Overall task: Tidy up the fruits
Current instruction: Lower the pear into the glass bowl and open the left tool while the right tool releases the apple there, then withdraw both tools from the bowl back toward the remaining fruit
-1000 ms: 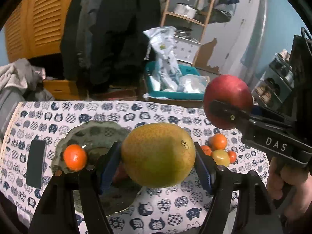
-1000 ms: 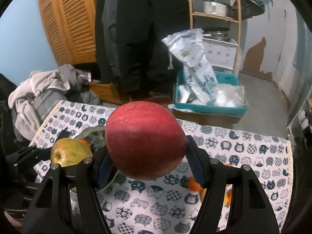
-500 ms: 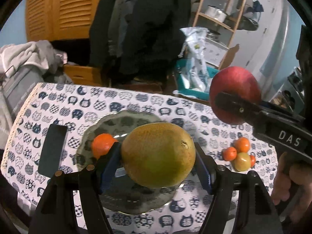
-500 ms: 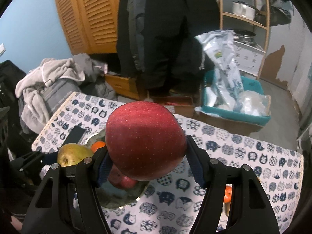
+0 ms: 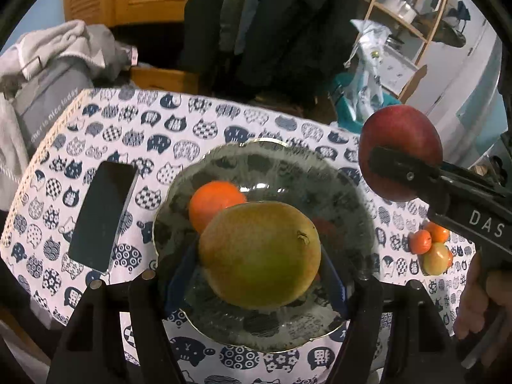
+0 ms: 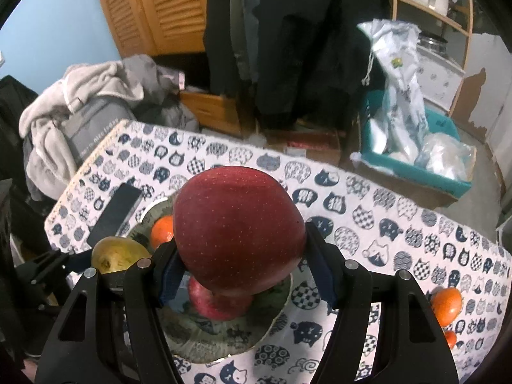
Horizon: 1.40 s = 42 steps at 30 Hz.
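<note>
I see the desk (image 5: 198, 128) under a cat-print cloth, carrying a glass plate (image 5: 339, 185), a phone (image 5: 102, 217) and loose fruit (image 5: 432, 246).

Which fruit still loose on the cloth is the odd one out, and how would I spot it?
Start at the glass plate on the cat-print tablecloth, then look to its right for the small cluster of loose fruit. Among the little orange tangerines there, it is the yellow-green fruit with a red blush, nearest the table's front edge.
</note>
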### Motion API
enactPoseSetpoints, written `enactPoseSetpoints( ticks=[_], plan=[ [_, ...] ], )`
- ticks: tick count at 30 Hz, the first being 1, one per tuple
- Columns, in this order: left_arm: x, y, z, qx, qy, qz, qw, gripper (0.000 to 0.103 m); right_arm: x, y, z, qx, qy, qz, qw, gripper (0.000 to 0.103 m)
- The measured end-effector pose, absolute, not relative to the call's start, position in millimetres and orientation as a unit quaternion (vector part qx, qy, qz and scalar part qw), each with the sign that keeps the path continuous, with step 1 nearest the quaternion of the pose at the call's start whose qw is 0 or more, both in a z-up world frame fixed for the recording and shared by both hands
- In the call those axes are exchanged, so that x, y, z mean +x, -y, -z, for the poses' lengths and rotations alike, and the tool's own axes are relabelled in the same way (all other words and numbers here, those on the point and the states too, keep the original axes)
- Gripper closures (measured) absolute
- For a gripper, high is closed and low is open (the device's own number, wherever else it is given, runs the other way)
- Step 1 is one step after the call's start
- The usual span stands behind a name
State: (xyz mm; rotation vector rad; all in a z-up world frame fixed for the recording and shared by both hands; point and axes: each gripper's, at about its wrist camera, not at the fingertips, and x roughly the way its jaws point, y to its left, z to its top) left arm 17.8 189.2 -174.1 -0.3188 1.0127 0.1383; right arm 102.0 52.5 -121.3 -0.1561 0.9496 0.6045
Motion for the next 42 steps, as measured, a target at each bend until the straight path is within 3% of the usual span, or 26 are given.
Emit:
enactPoseSetpoints(
  ticks=[26, 42],
  plan=[
    [26.6, -201.3, 236.6, -0.166, -0.558, -0.094, 0.807, 0.03, 134.9, -67.6, 198.6, -0.079, -0.517, -0.278, 0.805, 0.034],
    [25.7, -196.6, 212.3, -0.151, -0.534, -0.087, 0.827, 0.03, 134.0, -66.1, 193.2, -0.081, -0.513, -0.28, 0.807, 0.033]
  ],
)
